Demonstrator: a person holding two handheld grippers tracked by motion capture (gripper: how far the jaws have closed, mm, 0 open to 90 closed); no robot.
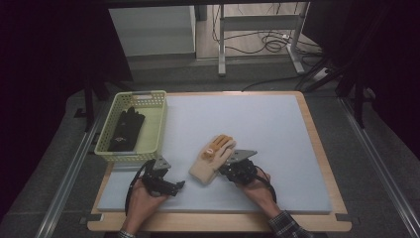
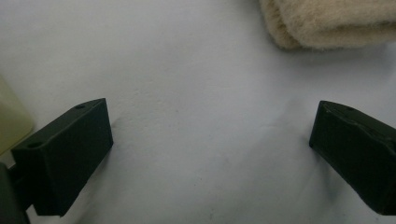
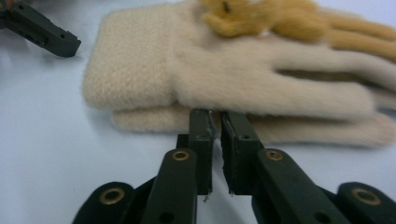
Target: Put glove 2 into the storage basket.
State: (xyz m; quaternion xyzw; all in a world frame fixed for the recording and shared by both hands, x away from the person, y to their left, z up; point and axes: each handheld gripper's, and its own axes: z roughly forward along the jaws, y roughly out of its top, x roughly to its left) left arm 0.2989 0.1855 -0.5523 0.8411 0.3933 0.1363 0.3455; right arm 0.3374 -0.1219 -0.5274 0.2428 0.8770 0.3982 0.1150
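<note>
Nearest the bench (image 1: 223,221) edge: left hand-held gripper (image 2: 210,154) spread wide and empty, resting low over the pale foam mat (image 1: 257,129), just short of the cuff end of the pair of cream gloves (image 1: 213,158).

Beside it, right hand-held gripper (image 3: 215,126) drawn almost fully together, tips touching the side edge of the lower glove near where cuff meets palm. Cannot tell whether any pile is caught between the jaws.

Pair of cream gloves lying flat near the middle front of the mat, one stacked on the other, cuffs toward the person, tan fingers pointing away.

Step judged in hand: taking up the pair for transfer to the basket (image 1: 148,94) at far left, where black gloves (image 1: 126,130) already lie.

For a sound grasp:
- Reopen the right jaws slightly and drive them further in, so as to bite both layers rather than surface fluff alone.
- Close the left jaws across the doubled cuff, the thickest and firmest part.
- Lift with both together, keeping the stack level to prevent the upper glove sliding off.
- Clear the basket rim before lowering, and set the pair down beside the black gloves.
</note>
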